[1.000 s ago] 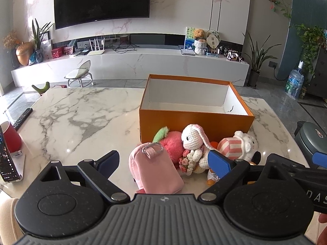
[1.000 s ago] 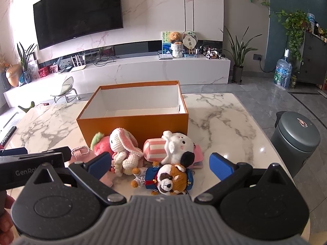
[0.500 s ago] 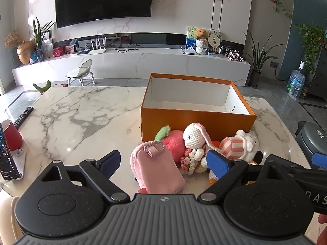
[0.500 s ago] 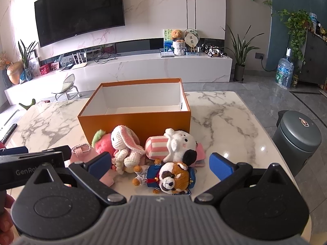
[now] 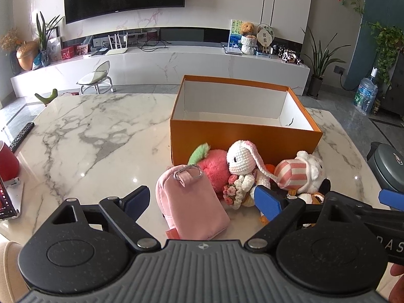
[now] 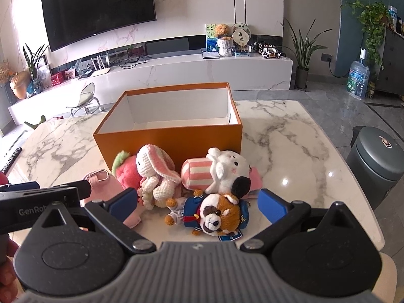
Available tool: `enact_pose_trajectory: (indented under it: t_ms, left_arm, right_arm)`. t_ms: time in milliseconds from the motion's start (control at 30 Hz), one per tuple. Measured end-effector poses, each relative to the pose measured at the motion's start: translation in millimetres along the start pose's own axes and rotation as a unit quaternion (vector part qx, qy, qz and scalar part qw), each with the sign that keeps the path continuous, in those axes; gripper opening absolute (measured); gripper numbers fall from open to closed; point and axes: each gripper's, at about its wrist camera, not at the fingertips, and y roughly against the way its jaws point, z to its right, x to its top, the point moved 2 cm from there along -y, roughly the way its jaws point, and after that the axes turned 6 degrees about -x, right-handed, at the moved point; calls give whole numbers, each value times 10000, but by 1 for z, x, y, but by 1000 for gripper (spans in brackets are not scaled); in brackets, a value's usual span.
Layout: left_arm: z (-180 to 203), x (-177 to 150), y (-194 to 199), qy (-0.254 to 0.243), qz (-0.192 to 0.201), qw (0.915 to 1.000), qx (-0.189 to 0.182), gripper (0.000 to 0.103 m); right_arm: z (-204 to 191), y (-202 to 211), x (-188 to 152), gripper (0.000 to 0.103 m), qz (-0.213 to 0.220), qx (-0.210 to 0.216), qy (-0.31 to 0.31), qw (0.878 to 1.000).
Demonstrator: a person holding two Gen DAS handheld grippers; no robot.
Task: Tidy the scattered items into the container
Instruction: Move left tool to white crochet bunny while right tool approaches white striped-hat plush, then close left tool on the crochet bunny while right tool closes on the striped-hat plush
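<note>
Orange cardboard box (image 5: 242, 136), open and white inside, stands on the marble bench (image 5: 96, 136) with nothing in it that I can see. Every toy lies huddled against the box's near wall: a soft pink fabric pouch with a metal clip (image 5: 192, 204), a fuzzy pink peach plush with a green leaf (image 5: 214, 166), a white crocheted rabbit with pink ears (image 5: 242, 161), a white plush in a pink-striped top (image 6: 217, 174) and a brown-and-white dog plush in a blue coat (image 6: 217, 217). The left claw (image 5: 202, 200) is spread wide with the pouch between its fingers, not gripping; the right claw (image 6: 199, 203) is equally wide around the dog. By my reckoning no pick has begun, so next comes closing on one toy and lifting it over the box's near wall
</note>
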Motion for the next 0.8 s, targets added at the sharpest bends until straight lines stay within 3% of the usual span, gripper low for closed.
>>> enact_pose_trajectory:
  t_ms: [233, 400, 800]
  left_arm:
    - [-6, 2, -34, 40, -333, 9994, -52, 103]
    - [-15, 7, -58, 177, -545, 9983, -37, 96]
    - [11, 33, -86, -302, -167, 9960, -823, 87]
  right_arm:
    - [-6, -34, 4, 85, -289, 87, 113, 9995]
    - [-12, -62, 8, 75, -470, 157, 217, 9985]
    - [3, -111, 25, 74, -639, -98, 237, 9976]
